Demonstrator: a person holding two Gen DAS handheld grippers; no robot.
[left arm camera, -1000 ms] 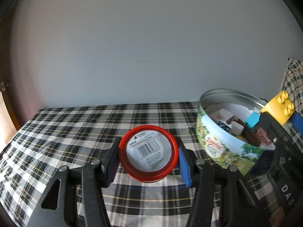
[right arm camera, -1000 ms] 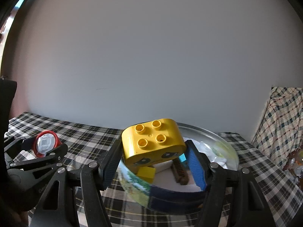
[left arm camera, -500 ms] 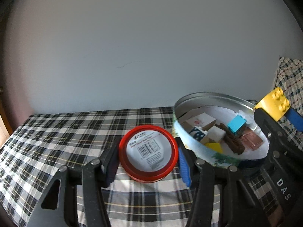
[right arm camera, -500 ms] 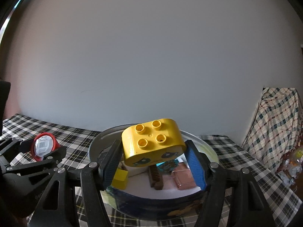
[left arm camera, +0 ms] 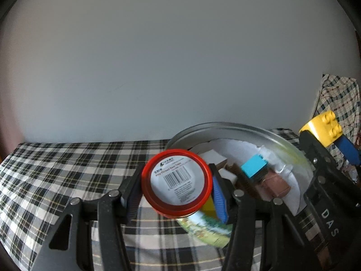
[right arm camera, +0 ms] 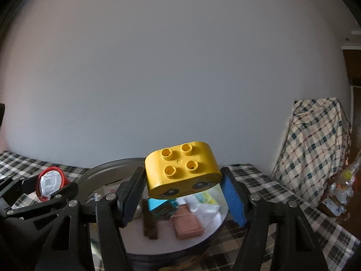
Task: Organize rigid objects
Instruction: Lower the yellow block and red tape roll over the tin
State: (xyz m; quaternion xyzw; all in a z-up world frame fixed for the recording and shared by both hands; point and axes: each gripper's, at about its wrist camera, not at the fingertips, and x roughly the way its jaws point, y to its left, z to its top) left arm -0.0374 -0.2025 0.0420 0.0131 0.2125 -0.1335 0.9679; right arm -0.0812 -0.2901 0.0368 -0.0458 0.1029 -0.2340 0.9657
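In the left wrist view, your left gripper sits at the lower centre of the frame, clamped on a round red-rimmed plastic lid with a white barcode label; its black pad presses the lid's left edge and its blue pad the right. Below and to the left lies the black-and-white plaid cloth covering the table. Just behind and to the right of the lid stands the round metal tin with a printed landscape wall, open at the top. Inside it you can see a turquoise block, a brown ridged piece and a reddish-brown flat block. At the right edge of that frame your right gripper shows side-on. In the right wrist view it is clamped on a yellow rounded toy brick with four studs and a printed face, held in the lower centre of the frame above the tin's open interior.
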